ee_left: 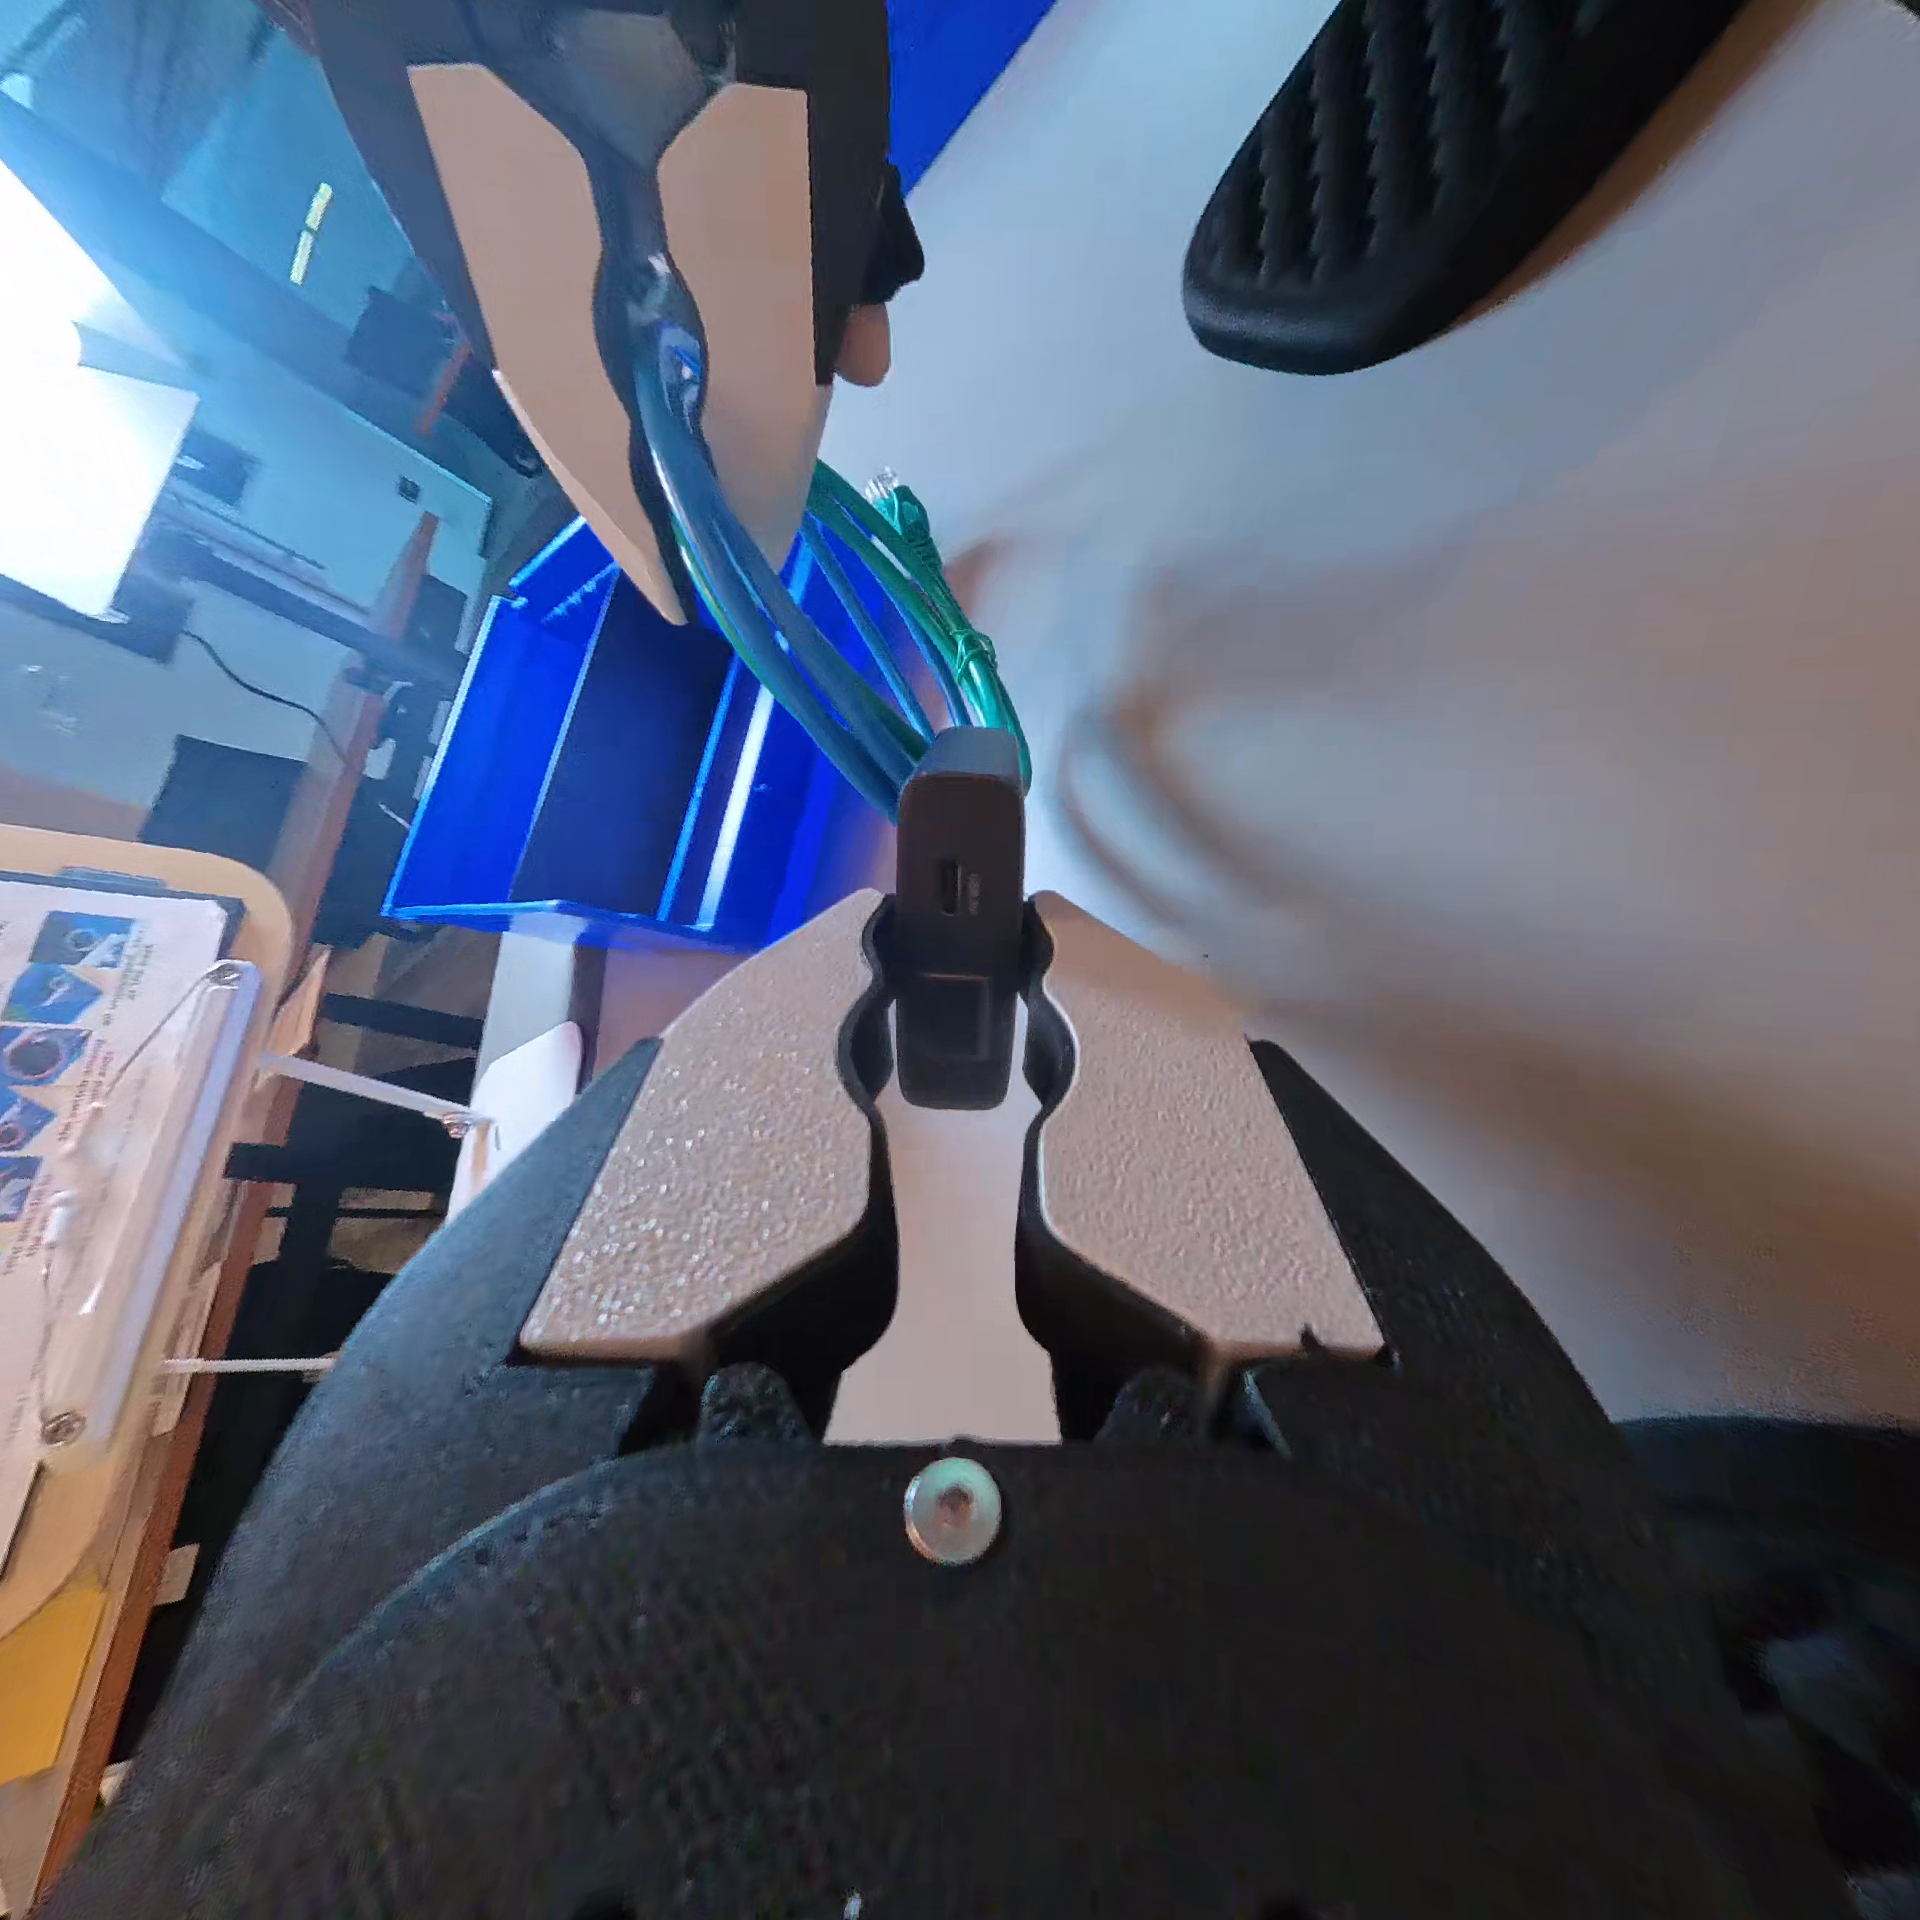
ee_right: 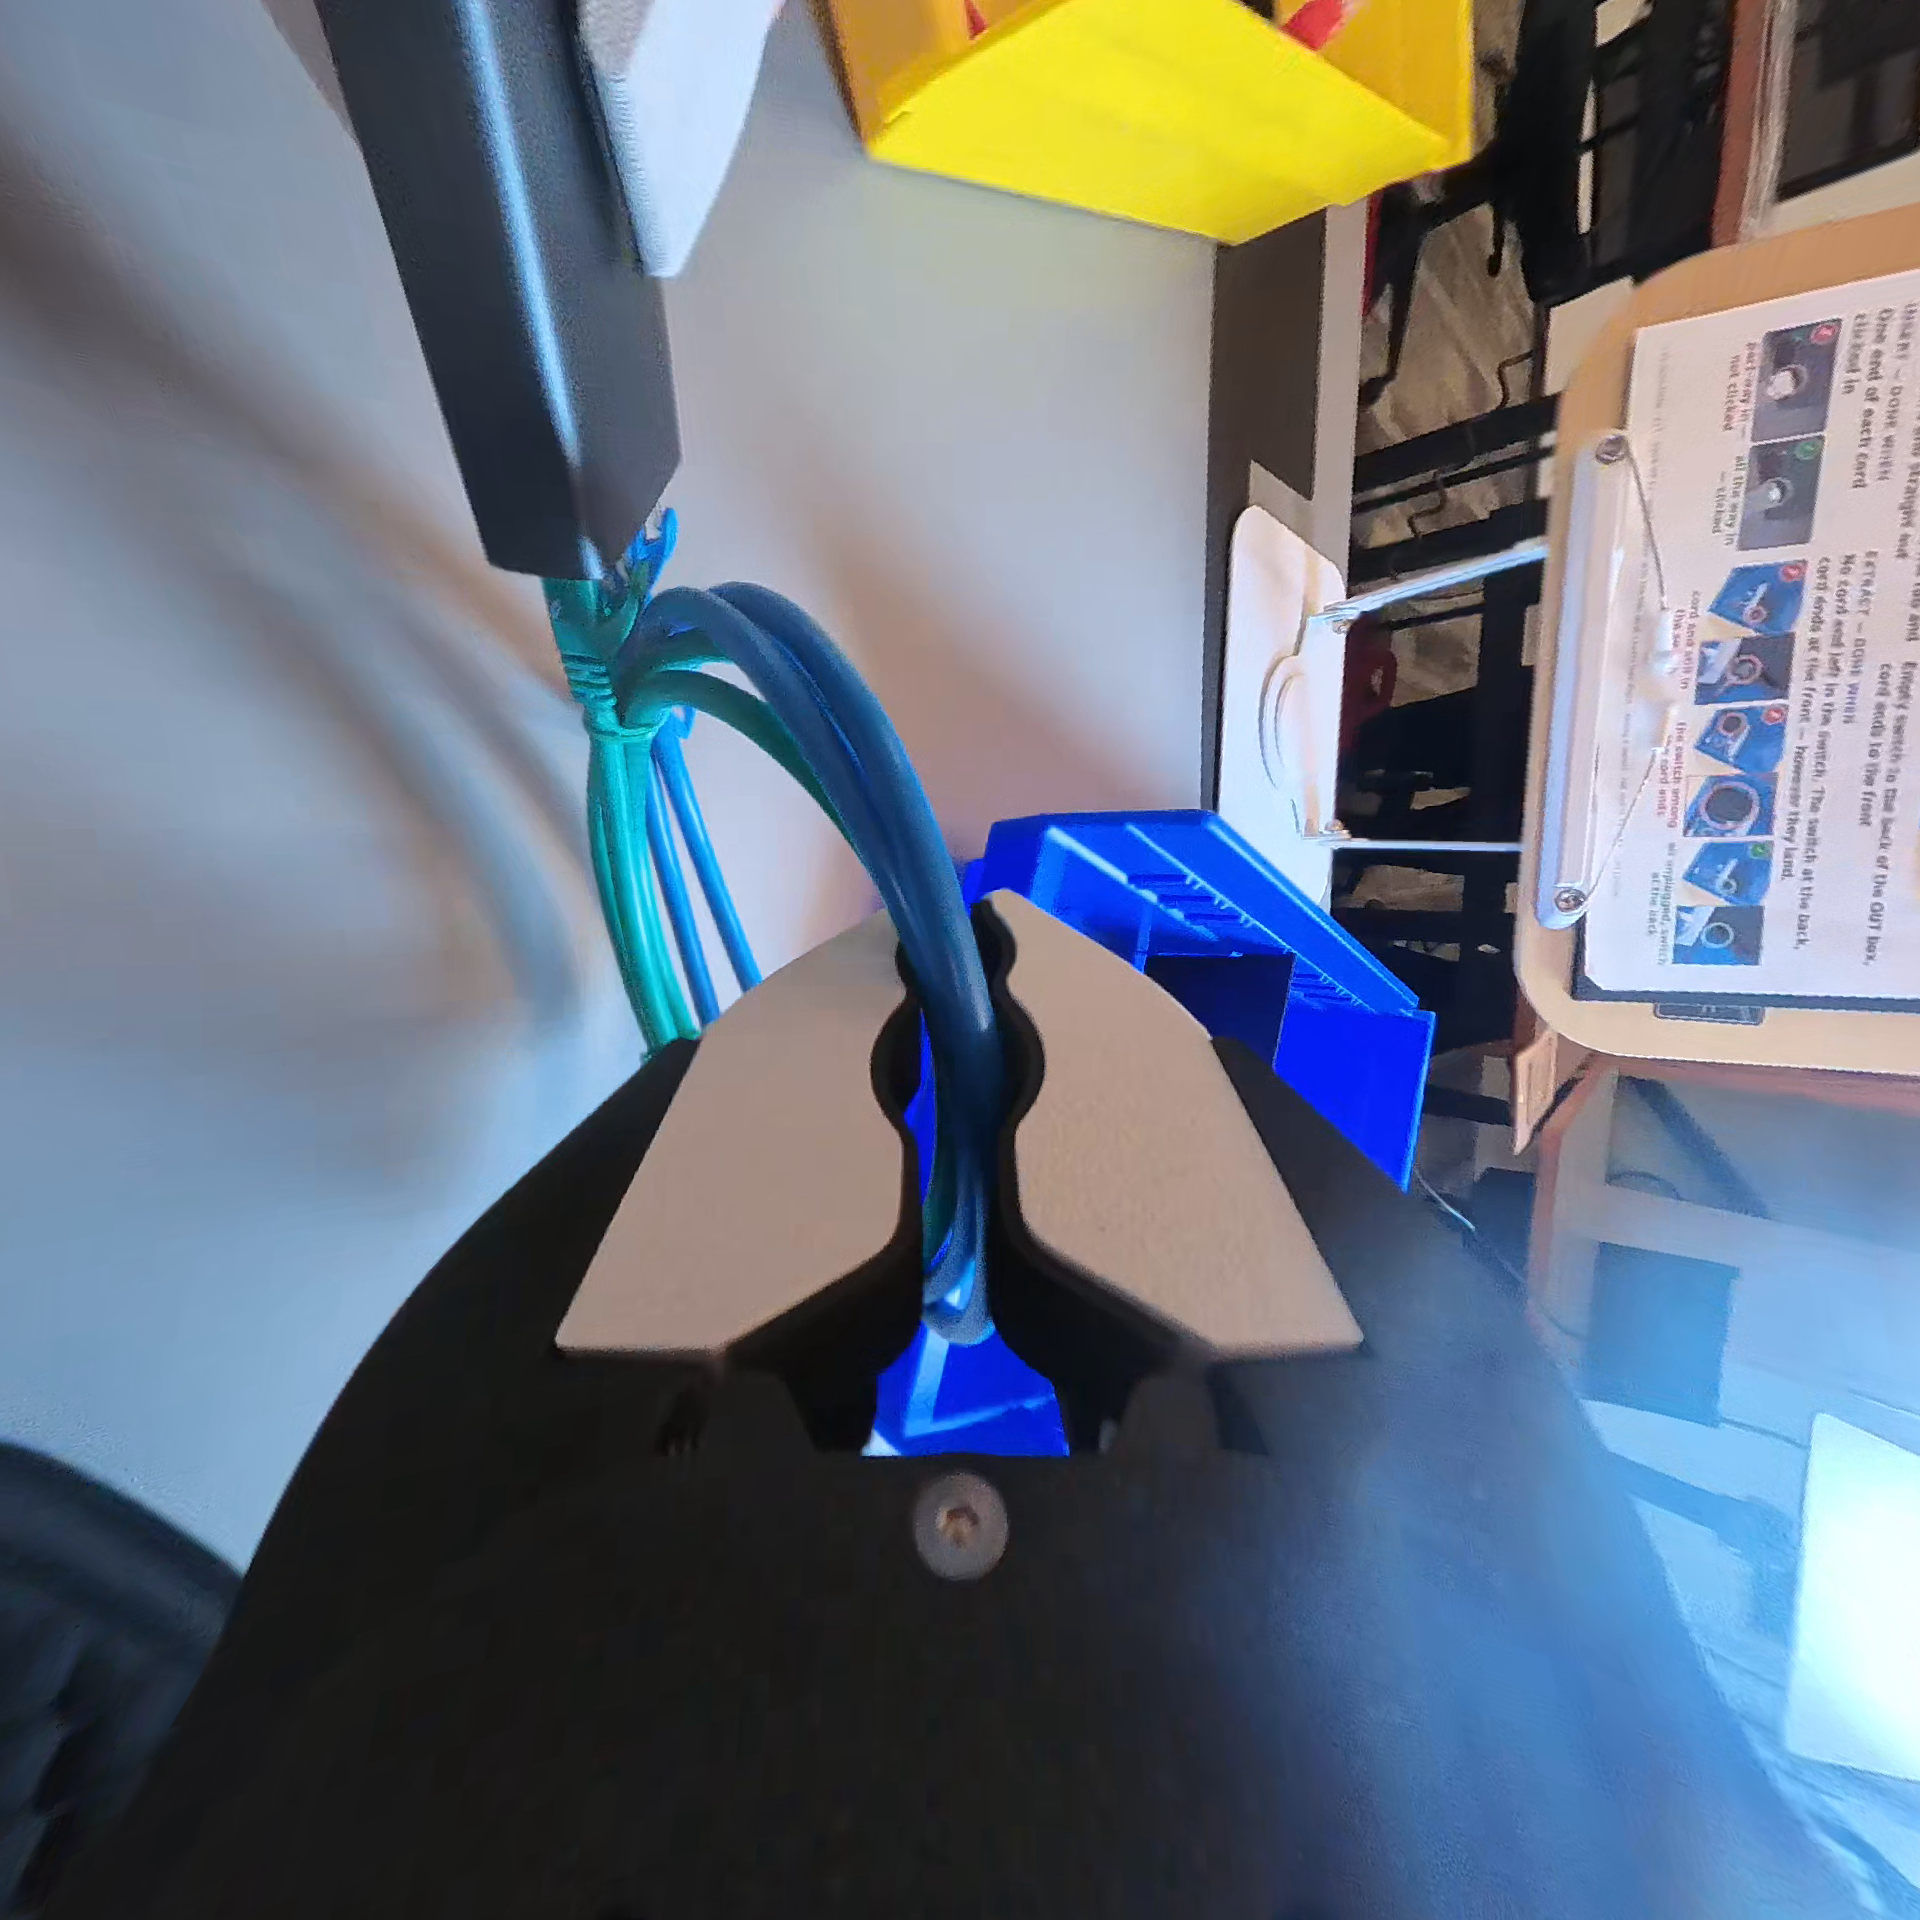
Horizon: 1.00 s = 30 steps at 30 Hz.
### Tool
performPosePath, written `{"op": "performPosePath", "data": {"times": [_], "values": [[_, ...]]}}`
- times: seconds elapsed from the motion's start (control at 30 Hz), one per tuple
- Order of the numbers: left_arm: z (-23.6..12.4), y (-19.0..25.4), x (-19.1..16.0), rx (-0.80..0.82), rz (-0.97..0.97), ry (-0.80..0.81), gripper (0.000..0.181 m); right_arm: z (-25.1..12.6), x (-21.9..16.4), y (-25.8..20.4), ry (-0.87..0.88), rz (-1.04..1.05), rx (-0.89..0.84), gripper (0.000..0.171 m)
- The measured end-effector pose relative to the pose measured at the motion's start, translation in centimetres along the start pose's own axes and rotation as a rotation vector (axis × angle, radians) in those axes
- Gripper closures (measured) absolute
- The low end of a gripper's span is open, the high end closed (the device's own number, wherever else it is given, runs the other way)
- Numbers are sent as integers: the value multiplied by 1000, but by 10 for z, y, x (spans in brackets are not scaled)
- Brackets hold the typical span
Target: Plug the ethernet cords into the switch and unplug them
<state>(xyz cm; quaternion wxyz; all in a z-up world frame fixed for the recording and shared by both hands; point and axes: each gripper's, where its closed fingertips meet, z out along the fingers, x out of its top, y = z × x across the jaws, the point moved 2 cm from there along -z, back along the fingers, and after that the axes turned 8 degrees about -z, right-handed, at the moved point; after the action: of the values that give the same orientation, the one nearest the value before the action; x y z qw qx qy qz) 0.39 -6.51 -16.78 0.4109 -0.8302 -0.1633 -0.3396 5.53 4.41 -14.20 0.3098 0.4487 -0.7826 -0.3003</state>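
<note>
My left gripper is shut on the black switch, held end-on above the white table. Dark blue, light blue and green ethernet cords run out of its far end. One green plug hangs free. My right gripper is shut on the dark blue cord, which loops up to the switch at the upper left of the right wrist view. The right gripper also shows in the left wrist view, above the switch, with the cord between its fingers.
A blue bin stands beyond the switch; it also shows in the right wrist view. A yellow bin sits at the table's far side. A black ribbed pad lies on the table. An instruction sheet stands on a wooden board beside the table. Some 11 cm of space lies between my two pairs of fingers.
</note>
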Motion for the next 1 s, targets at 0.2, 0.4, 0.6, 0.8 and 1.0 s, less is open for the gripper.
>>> {"op": "performPosePath", "data": {"times": [0.2,0.4,0.6,0.8,1.0], "values": [[-22,-16,7,51,-51,167,160,-43,24,24,372,207,-197,145],[-32,-32,5,99,-123,213,160,-134,37,46,563,204,-656,146],[-30,-30,16,97,-78,242,160,-51,41,-16,439,260,-166,137],[-34,-22,58,46,-58,382,160,37,61,-43,486,405,-39,108],[-56,-17,92,13,-57,567,161,20,98,-15,702,355,-142,155]]}}
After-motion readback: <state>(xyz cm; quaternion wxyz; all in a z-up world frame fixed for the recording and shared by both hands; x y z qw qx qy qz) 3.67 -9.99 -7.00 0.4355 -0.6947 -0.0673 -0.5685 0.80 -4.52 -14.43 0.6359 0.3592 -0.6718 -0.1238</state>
